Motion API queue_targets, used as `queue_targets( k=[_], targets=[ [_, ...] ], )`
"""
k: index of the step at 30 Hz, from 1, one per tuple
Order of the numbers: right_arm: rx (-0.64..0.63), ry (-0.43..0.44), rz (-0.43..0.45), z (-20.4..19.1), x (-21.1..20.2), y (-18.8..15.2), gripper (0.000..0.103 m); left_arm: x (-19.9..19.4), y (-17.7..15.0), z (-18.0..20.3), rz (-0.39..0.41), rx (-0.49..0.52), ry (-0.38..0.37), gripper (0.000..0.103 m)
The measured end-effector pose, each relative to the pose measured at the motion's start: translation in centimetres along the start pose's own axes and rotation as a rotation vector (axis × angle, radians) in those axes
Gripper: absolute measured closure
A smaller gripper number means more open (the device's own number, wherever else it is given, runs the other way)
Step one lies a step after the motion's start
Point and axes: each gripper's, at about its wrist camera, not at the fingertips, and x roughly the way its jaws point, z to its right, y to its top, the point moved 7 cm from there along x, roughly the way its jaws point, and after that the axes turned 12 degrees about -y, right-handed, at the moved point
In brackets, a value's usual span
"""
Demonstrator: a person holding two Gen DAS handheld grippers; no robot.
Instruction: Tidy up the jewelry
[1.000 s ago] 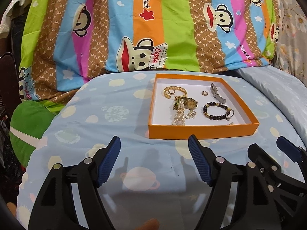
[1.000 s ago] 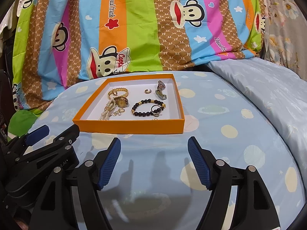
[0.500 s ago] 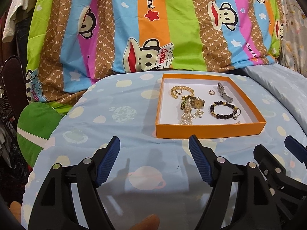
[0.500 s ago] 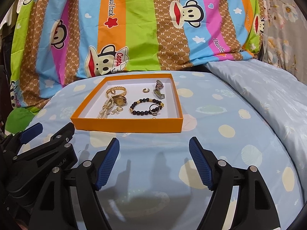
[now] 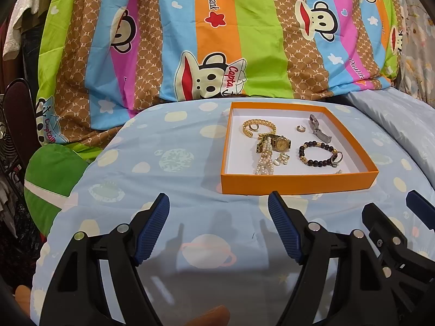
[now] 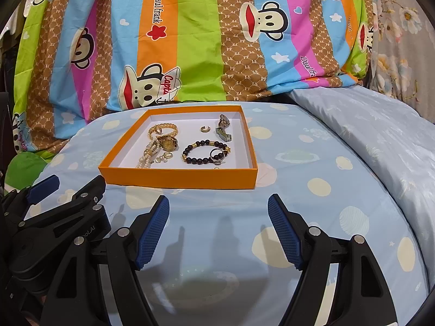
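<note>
Your left gripper point(image 5: 218, 226) and right gripper point(image 6: 218, 226) both gape wide and empty short of the orange tray point(image 5: 299, 183) on the bed, whose near wall half hides a small piece of jewelry point(image 5: 338, 172).

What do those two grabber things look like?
Both look alike. The left gripper and right gripper each have two black plastic arms with round silver bolts. The fingers end in long blue pads with a ribbed grid texture. The left gripper's body shows small pale lettering in the right view.
</note>
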Motion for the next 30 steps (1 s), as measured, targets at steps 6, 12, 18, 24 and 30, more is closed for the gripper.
queue_targets(
  k=[6, 12, 18, 24, 30],
  targets=[
    [0.000, 0.000, 0.000, -0.01, -0.01, 0.01, 0.029, -0.01, 0.01, -0.01, 0.000, 0.000, 0.001, 0.030],
    [-0.001, -0.001, 0.000, -0.01, -0.01, 0.01, 0.029, 0.01, 0.00, -0.21, 0.001, 0.001, 0.005, 0.030],
    [-0.002, -0.002, -0.001, -0.02, -0.02, 0.02, 0.029, 0.04, 0.01, -0.12, 0.001, 0.001, 0.005, 0.030],
    [-0.002, -0.003, 0.000, 0.00, -0.04, 0.03, 0.029, 0.02, 0.02, -0.13, 0.001, 0.002, 0.005, 0.030],
    [-0.002, -0.002, -0.001, -0.01, -0.03, 0.03, 0.029, 0.03, 0.05, -0.14, 0.002, 0.003, 0.008, 0.030]
  ],
)
